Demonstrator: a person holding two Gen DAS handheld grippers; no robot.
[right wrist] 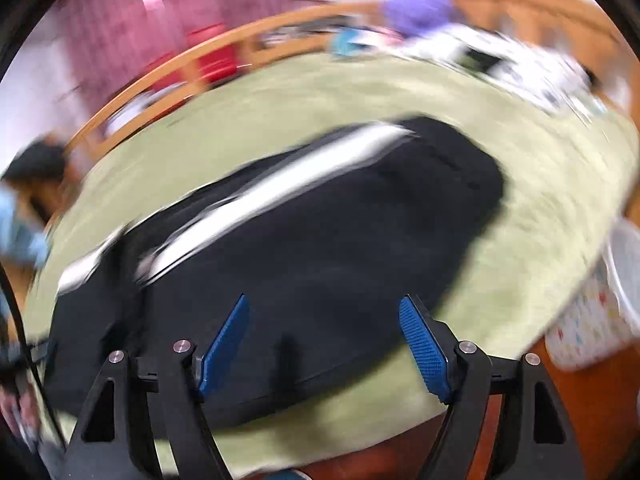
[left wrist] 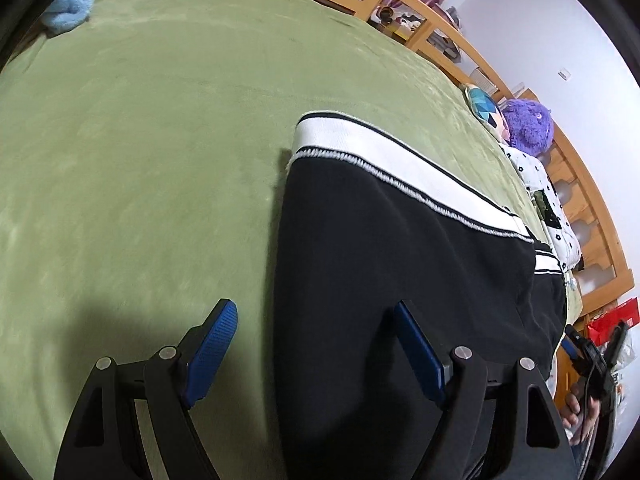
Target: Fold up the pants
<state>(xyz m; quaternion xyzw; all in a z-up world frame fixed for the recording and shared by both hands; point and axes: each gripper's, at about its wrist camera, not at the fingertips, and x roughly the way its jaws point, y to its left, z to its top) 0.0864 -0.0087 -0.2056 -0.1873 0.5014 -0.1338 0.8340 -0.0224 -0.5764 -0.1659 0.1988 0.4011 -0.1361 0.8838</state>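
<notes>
1. Your left gripper point(left wrist: 316, 344) hangs over the near edge of the bed point(left wrist: 152, 152), jaws spread wide with nothing between the blue pads point(left wrist: 212, 350); one pad is over the green cover, the other over black cloth.

2. The pants point(left wrist: 400, 260), black with a broad white band point(left wrist: 384, 152) edged in thin black lines, lie flat on the green cover, right of centre in your left wrist view, the band on the far side running off toward the headboard end.

3. Your right gripper point(right wrist: 324, 344) is above the same pants point(right wrist: 320, 248), seen from the other side; its jaws are likewise spread apart and hold nothing. This view is badly smeared, so fine detail of the cloth cannot be told.

4. In the right wrist view the pants show as a dark oval mass with the white stripe point(right wrist: 280, 184) slanting across the far part, the near edge close to the bed's edge.

5. Beyond the pants, a purple plush toy point(left wrist: 528, 126) and a patterned pillow point(left wrist: 486, 110) rest by the wooden bed rail point(left wrist: 440, 28); a pale blue fluffy item point(left wrist: 70, 10) sits at the far corner.

6. Your right hand's gripper also shows at the edge of the left wrist view point(left wrist: 596, 354).
</notes>
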